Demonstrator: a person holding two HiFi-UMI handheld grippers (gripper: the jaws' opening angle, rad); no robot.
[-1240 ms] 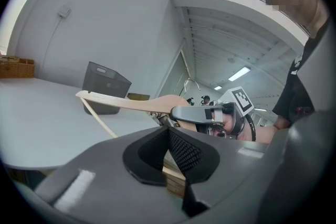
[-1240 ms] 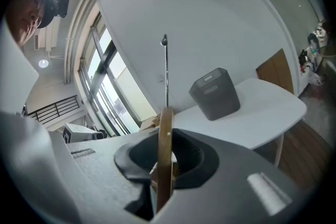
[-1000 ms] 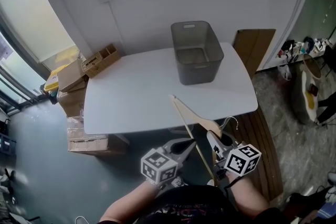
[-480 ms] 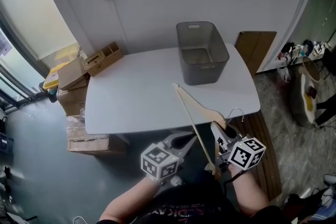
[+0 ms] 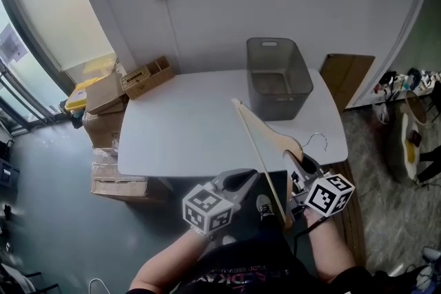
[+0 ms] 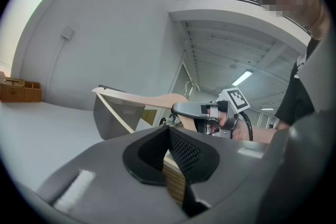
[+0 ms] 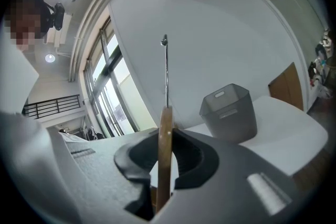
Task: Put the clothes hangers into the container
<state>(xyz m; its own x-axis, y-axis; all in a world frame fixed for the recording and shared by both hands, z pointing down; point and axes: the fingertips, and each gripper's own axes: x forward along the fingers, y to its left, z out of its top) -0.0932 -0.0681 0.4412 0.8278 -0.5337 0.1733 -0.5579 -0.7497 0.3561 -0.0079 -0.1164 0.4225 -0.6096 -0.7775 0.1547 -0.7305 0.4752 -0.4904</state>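
My right gripper (image 5: 299,164) is shut on a wooden clothes hanger (image 5: 260,133) near its metal hook (image 5: 316,141). The hanger slants up over the table's near right edge, and its far tip lies close to the grey container (image 5: 278,78). That container stands at the back right of the white table (image 5: 179,134); in it I see nothing. In the right gripper view the hanger (image 7: 165,155) stands edge-on between the jaws, with the container (image 7: 229,113) beyond. My left gripper (image 5: 241,180) hangs shut below the table's front edge, holding nothing.
A wooden organiser box (image 5: 146,76) sits at the table's back left corner. Cardboard boxes (image 5: 105,94) are stacked on the floor to the left. A brown board (image 5: 349,76) leans on the wall at the right, with shoes (image 5: 412,79) beyond it.
The right gripper has carried the hanger forward and up, so its tip now lies nearer the container. The left gripper has hardly moved.
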